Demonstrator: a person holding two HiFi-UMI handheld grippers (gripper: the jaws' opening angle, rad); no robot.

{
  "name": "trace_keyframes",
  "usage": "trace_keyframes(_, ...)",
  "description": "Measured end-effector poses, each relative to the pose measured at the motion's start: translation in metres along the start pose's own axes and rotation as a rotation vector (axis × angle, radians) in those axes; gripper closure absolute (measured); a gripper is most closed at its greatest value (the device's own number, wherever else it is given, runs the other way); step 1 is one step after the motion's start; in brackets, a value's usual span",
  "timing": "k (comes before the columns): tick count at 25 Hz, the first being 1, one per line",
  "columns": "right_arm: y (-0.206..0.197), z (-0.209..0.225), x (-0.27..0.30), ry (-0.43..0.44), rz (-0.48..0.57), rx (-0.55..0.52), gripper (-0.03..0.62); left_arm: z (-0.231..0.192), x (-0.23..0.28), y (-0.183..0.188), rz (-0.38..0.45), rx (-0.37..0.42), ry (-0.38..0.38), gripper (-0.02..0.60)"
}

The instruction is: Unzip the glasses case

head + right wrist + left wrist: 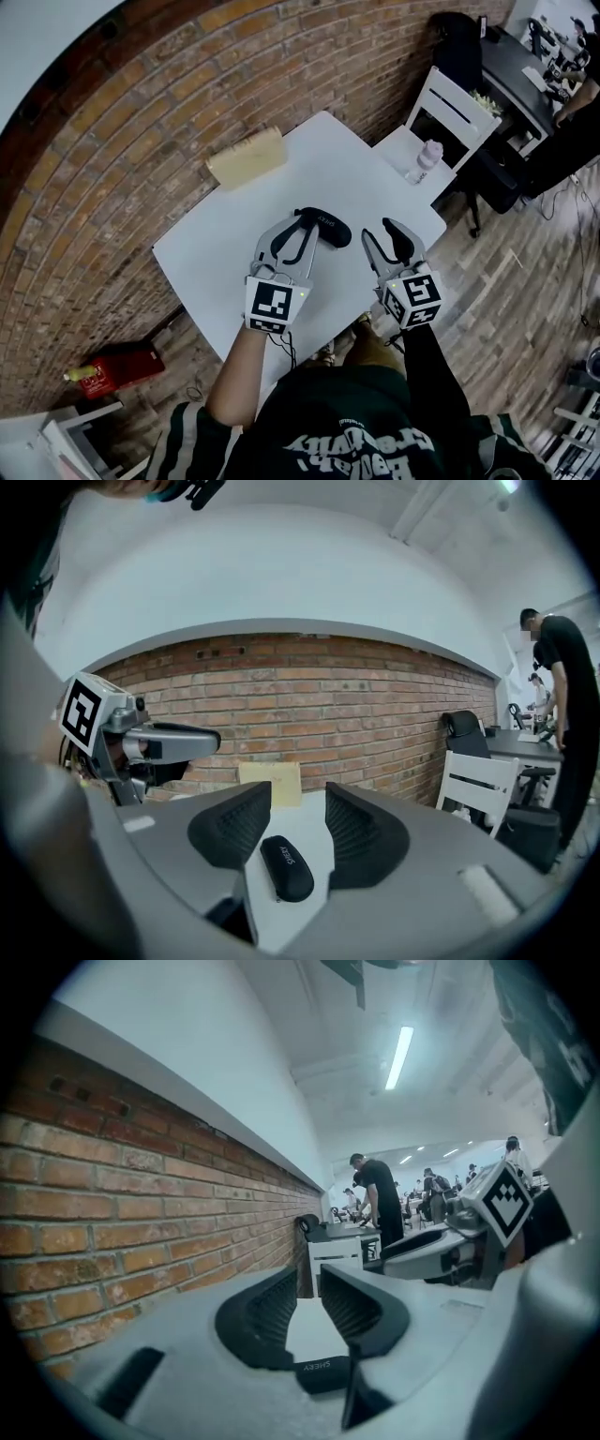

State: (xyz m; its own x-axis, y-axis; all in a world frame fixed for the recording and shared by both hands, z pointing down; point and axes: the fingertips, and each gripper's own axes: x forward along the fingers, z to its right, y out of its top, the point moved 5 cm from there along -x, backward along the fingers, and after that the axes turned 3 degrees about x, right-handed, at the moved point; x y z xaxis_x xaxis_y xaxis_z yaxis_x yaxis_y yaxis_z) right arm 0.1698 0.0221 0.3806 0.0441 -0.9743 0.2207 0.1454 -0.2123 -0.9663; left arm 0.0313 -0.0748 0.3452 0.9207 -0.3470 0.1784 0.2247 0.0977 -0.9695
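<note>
A black zipped glasses case [330, 230] lies on the white table [225, 253]. My left gripper [295, 223] is at the case's left end, jaws slightly apart. In the left gripper view the case [323, 1372] lies low beneath the left gripper [307, 1279], and nothing is pressed between the pads. My right gripper [380, 230] is just right of the case, open. Through the gap of the right gripper [298, 794] in its own view, the case [286, 869] rests on the table, apart from both pads.
A tan padded envelope [246, 157] lies at the table's far edge by the brick wall [141, 122]. A white chair [450, 117] with a bottle [427, 157] stands at the right. A red object [117, 367] lies on the floor. A person in black [562, 714] stands at a desk.
</note>
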Motion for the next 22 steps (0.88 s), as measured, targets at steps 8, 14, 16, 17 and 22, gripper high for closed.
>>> trace_keyframes(8,-0.065,0.023,0.036,0.071,-0.178,0.076,0.398,0.013,0.056,-0.05,-0.201,0.101,-0.121,0.453)
trace_keyframes(14,-0.099,0.041,0.049,0.135,-0.263,0.136,0.39,0.034,0.1,-0.098,-0.391,0.272,-0.342,0.414)
trace_keyframes(16,-0.102,0.047,0.05,0.159,-0.269,0.145,0.39,0.043,0.109,-0.118,-0.474,0.338,-0.458,0.366)
trace_keyframes(17,-0.103,0.05,0.051,0.17,-0.271,0.145,0.39,0.044,0.114,-0.126,-0.507,0.377,-0.496,0.359)
trace_keyframes(22,-0.116,0.059,0.052,0.194,-0.307,0.165,0.39,0.04,0.135,-0.156,-0.624,0.544,-0.59,0.354)
